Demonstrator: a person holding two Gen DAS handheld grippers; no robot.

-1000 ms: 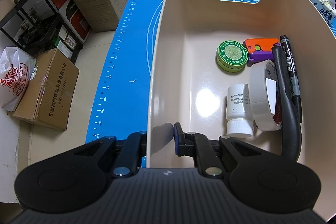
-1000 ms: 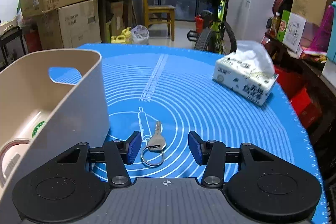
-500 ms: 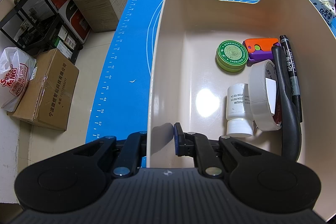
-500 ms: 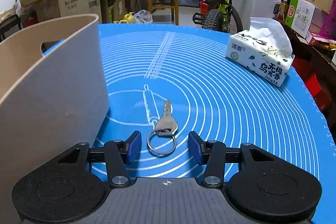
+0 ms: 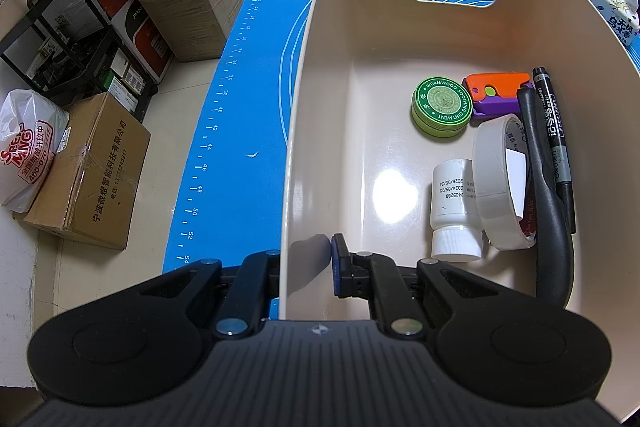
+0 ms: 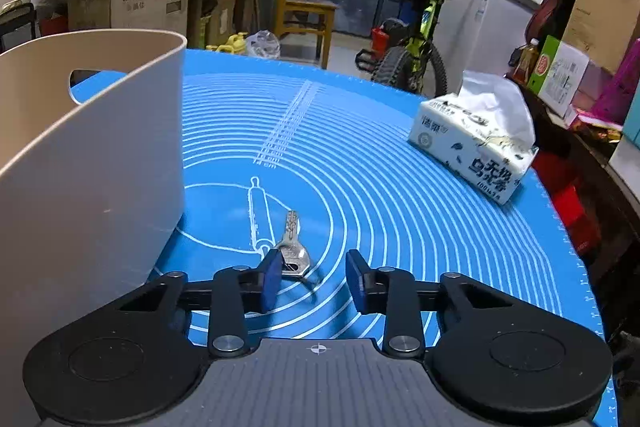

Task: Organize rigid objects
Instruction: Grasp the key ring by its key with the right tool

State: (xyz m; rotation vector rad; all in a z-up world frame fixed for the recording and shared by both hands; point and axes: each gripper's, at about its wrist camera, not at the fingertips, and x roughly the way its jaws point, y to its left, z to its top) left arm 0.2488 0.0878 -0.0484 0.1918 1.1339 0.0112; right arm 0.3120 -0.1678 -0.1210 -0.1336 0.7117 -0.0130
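A beige bin stands on the blue mat. My left gripper is shut on its near wall, one finger outside and one inside. In the bin lie a green ointment tin, an orange and purple toy, a tape roll, a white bottle, a black marker and a black curved handle. A silver key on a ring lies flat on the mat right of the bin. My right gripper is low over it, jaws closing, the key's head by the left pad and the right pad apart from it.
A tissue pack sits on the mat at the far right. Past the mat's left edge, cardboard boxes and a black rack stand on the floor. A bicycle and a chair stand beyond the table.
My right gripper has come down and forward onto the key, and its jaws have narrowed around the key's head and ring. The left gripper and the bin have not moved.
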